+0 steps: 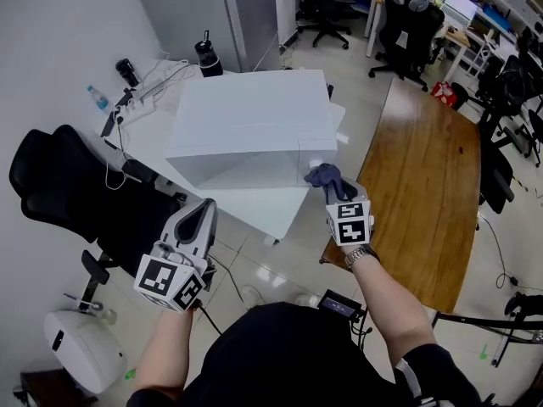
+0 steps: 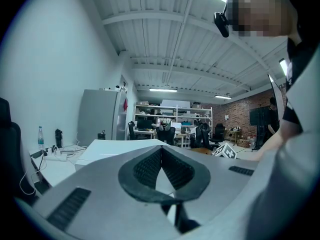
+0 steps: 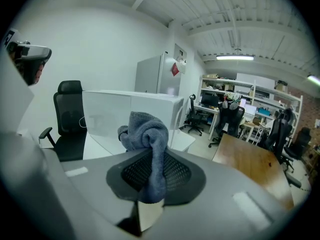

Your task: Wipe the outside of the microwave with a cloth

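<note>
The white microwave (image 1: 250, 125) stands on a white table (image 1: 254, 206), its front face toward me; in the right gripper view the microwave (image 3: 130, 116) sits ahead to the left. My right gripper (image 1: 333, 186) is shut on a blue-grey cloth (image 1: 327, 176), bunched near the microwave's lower right front corner. From the right gripper's camera the cloth (image 3: 147, 139) hangs between the jaws of the right gripper (image 3: 150, 174). My left gripper (image 1: 202, 214) is shut with nothing in it, below and left of the microwave; in its own view the left gripper (image 2: 161, 156) points level at the microwave (image 2: 125, 146).
A black office chair (image 1: 76, 193) stands left of the table. Cables, a power strip (image 1: 127, 100) and a water bottle (image 1: 97, 98) lie behind the microwave on the left. A wooden table (image 1: 433, 176) lies to the right. More chairs and desks fill the far room.
</note>
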Demonstrator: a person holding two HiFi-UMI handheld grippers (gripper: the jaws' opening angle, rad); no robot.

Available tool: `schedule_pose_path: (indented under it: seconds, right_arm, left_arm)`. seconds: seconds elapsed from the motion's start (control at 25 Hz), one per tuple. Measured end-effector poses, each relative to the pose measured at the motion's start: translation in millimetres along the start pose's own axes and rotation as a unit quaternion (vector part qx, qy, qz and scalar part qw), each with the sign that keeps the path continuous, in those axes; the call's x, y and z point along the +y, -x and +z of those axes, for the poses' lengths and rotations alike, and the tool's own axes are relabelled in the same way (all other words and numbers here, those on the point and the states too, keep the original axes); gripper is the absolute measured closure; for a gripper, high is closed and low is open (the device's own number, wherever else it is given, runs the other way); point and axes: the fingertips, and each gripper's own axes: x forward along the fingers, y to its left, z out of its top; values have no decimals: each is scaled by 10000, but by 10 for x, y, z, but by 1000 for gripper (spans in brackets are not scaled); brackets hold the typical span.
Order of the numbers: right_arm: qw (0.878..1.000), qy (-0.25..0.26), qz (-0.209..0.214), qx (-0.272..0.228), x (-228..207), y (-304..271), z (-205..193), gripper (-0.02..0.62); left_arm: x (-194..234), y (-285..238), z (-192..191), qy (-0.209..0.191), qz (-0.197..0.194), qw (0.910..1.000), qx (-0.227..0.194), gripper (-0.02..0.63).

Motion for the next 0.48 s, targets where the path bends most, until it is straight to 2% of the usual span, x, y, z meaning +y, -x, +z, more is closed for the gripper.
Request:
schedule_pose_path:
  seconds: [0.28, 0.48]
  right_arm:
    - [9998, 32, 47, -210, -144, 198, 91, 540]
    - [9979, 82, 412, -490, -56, 439, 295, 540]
  left_arm:
    - [-194, -24, -53, 37, 11, 10000, 20, 601]
    - [-370, -89, -90, 59, -93, 9999, 36, 601]
